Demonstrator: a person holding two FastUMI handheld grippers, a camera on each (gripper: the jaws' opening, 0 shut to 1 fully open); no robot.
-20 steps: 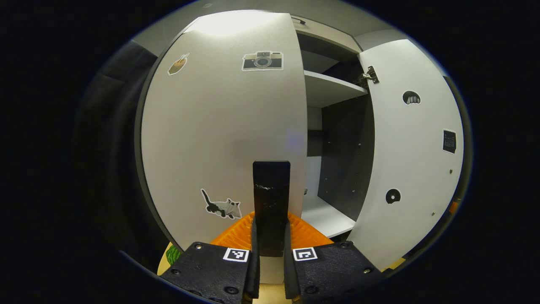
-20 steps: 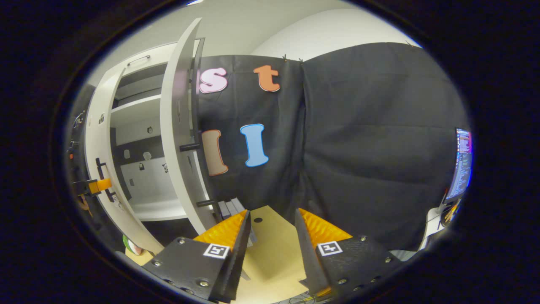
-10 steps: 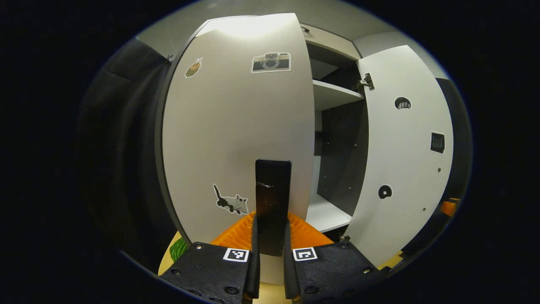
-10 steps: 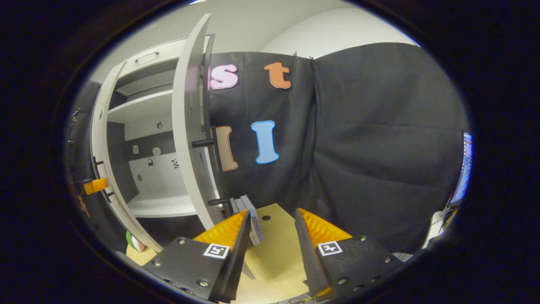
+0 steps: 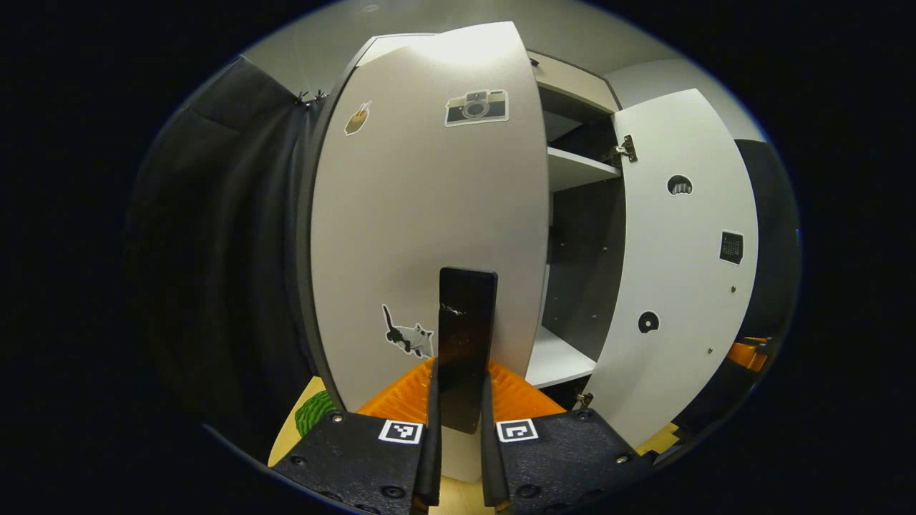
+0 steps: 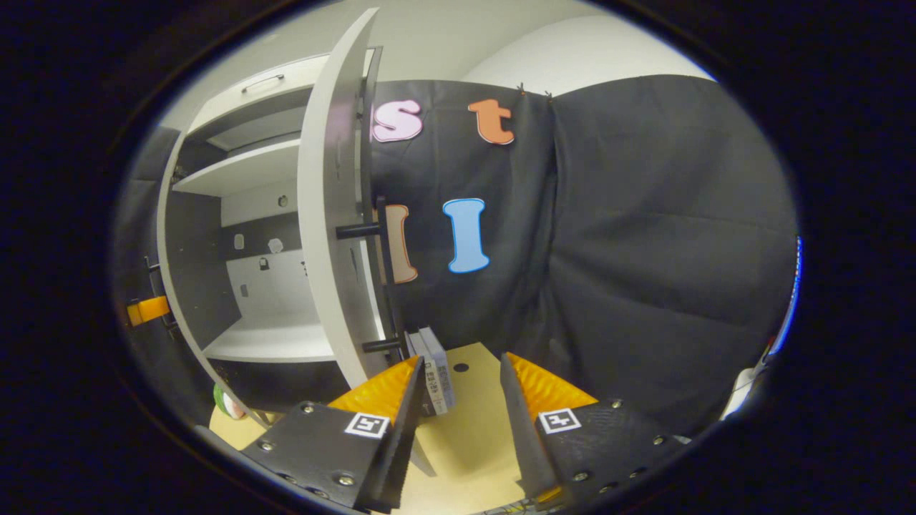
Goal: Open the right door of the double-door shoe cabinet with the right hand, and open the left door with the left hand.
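Note:
The white left door (image 5: 422, 214), with camera and cat stickers, stands partly swung out. Its black handle (image 5: 466, 322) rises between my left gripper's (image 5: 461, 375) fingers, which are shut on it. Past the door's edge I see the cabinet's shelf (image 5: 576, 168) and floor board (image 5: 558, 357). The right door (image 5: 680, 272) stands wide open, its inner face toward me. In the right gripper view that right door (image 6: 329, 214) is edge-on, its black handle (image 6: 356, 230) pointing at the cloth. My right gripper (image 6: 461, 365) is open, a little clear of it, holding nothing.
A light wooden surface (image 6: 465, 422) lies below the cabinet. Small grey boxes (image 6: 433, 368) stand by the right door's foot. A green round thing (image 5: 311, 415) lies near the left door's foot. Black cloth hangs on both sides; a lit screen (image 6: 787, 300) is far right.
The left door has swung further out with my left gripper still shut on its handle. The right gripper stays open and has turned slightly, so the right door sits more central.

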